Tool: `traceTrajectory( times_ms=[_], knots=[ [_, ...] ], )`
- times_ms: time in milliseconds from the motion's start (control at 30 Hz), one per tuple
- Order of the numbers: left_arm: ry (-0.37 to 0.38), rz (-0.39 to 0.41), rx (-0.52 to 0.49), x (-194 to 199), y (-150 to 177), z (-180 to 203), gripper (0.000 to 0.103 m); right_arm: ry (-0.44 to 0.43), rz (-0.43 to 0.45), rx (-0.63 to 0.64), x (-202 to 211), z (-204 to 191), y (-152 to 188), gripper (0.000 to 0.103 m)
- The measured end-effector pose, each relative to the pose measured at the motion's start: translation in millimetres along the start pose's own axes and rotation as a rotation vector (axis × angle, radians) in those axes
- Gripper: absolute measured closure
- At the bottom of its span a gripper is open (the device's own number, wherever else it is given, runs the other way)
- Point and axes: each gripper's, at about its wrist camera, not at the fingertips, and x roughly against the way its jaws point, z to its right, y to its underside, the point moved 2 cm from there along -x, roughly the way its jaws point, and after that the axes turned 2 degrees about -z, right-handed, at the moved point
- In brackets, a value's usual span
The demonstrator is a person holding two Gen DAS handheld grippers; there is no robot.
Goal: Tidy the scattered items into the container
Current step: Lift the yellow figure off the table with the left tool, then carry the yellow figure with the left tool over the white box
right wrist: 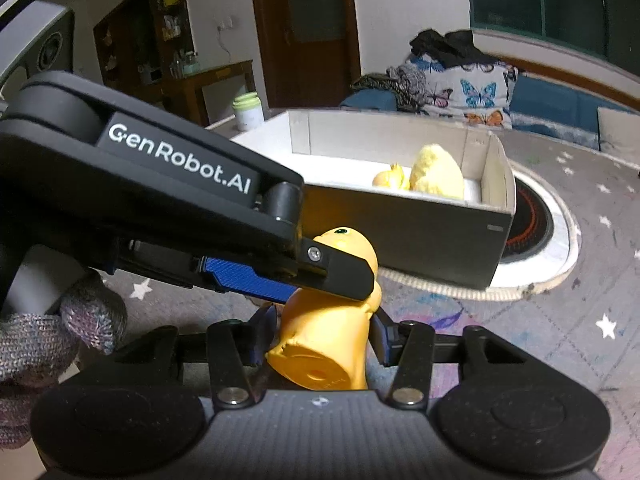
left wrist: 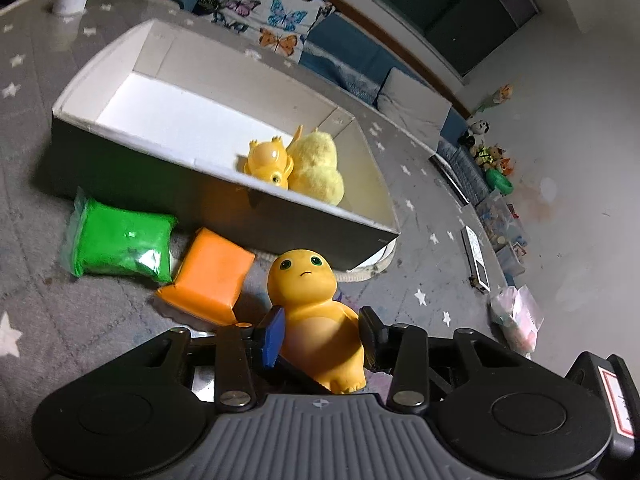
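Your left gripper grasping yellow toy; your right gripper clenched on same toy; box just behind.

box behind toy figure | two packets left of figure | two toys in box

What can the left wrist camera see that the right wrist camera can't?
Only the left wrist view shows the green packet, the orange packet and the face of the orange toy. Only the right wrist view shows a gloved hand and the toy's flat underside. Both show that toy, the box and the yellow plush lying inside it.
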Motion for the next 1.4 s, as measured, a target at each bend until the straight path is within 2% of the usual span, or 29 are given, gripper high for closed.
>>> traceTrajectory(
  times_ms=[100, 367, 500, 800, 1033, 1400],
  knots=[
    [-0.004, 0.005, 0.001, 1, -1, 0, 0.06, 0.001, 0.018, 0.002, 3, -2, -4, 0.054],
    [-0.005, 0.004, 0.019, 3, -3, -2, 0.06, 0.002, 0.001, 0.006, -4, -3, -7, 0.055],
    [0.003, 0.037, 0.015, 17, -14, 4, 0.06, -0.001, 0.022, 0.015, 2, -6, -18, 0.055],
    [0.011, 0.135, -0.023, 43, -57, 17, 0.059, 0.004, 0.126, 0.064, 11, -12, -66, 0.055],
    [-0.003, 0.144, 0.007, 29, -96, 1, 0.06, 0.014, 0.144, 0.085, -17, -16, -100, 0.055],
    [-0.042, 0.082, 0.051, -18, -136, -31, 0.06, -0.012, 0.064, 0.018, -86, 2, -126, 0.056]
  ],
)
